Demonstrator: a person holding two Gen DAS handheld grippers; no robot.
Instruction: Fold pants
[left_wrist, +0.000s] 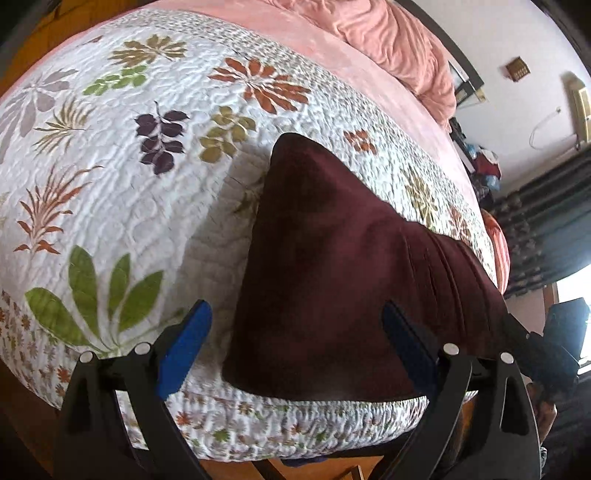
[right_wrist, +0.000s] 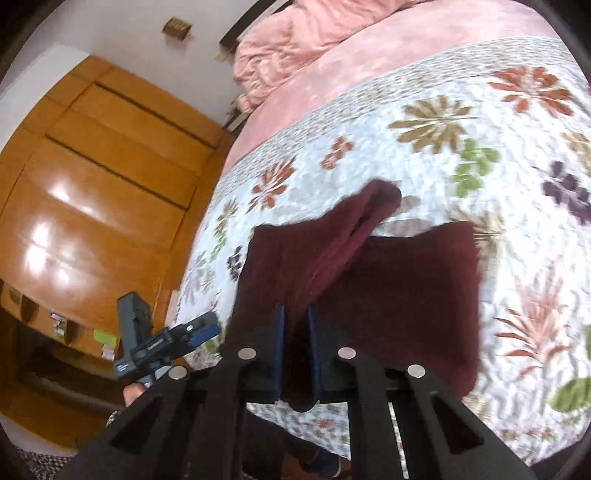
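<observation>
Right gripper (right_wrist: 295, 354): maroon pants (right_wrist: 388, 295), bunched.

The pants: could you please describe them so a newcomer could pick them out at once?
Start at the bed with the white leaf-printed quilt. At its near edge lie the pants, one corner pinched in the right hand-held gripper. They are the only plain maroon cloth there.

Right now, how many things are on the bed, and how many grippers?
Pants: 1
Quilt: 1
Pink blanket: 1
Grippers: 2, left open, right shut on the pants
Total: 5
</observation>
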